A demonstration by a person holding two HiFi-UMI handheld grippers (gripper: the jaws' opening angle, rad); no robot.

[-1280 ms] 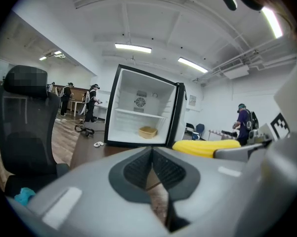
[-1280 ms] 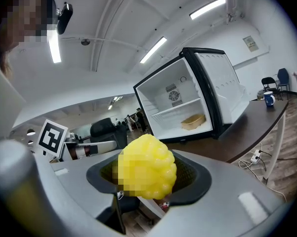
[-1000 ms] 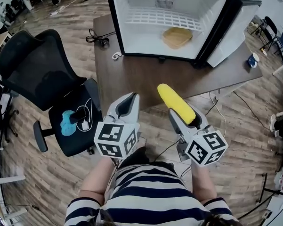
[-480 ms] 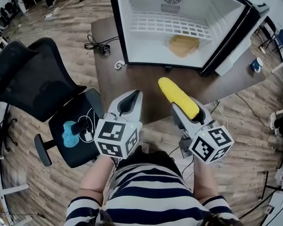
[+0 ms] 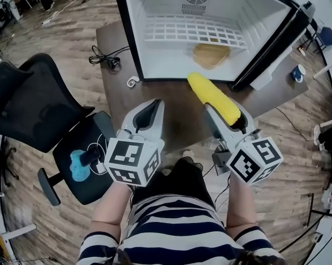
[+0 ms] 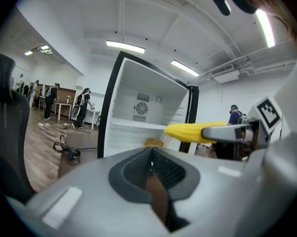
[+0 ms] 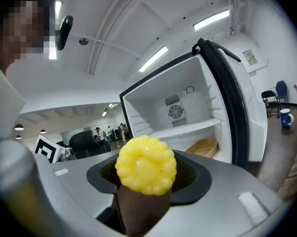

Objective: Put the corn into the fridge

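A yellow corn cob (image 5: 214, 97) sticks forward out of my right gripper (image 5: 225, 114), which is shut on it; the cob's tip (image 7: 146, 164) points at the open fridge (image 5: 201, 24). The cob's front end hovers just before the fridge's lower edge. In the left gripper view the corn (image 6: 192, 131) shows to the right, level with the fridge opening. My left gripper (image 5: 148, 115) is shut with nothing in it, held beside the right one over the brown table (image 5: 171, 101). A white wire shelf (image 5: 188, 29) spans the fridge inside.
A tan wooden tray (image 5: 211, 54) lies on the fridge floor under the shelf. The fridge door (image 5: 276, 43) stands open at the right. A black office chair (image 5: 38, 115) is to the left, a black cable (image 5: 102, 58) on the table's far left corner.
Both grippers have moved forward toward the fridge, and the corn's tip now reaches the fridge's front edge. Both stay shut as before.
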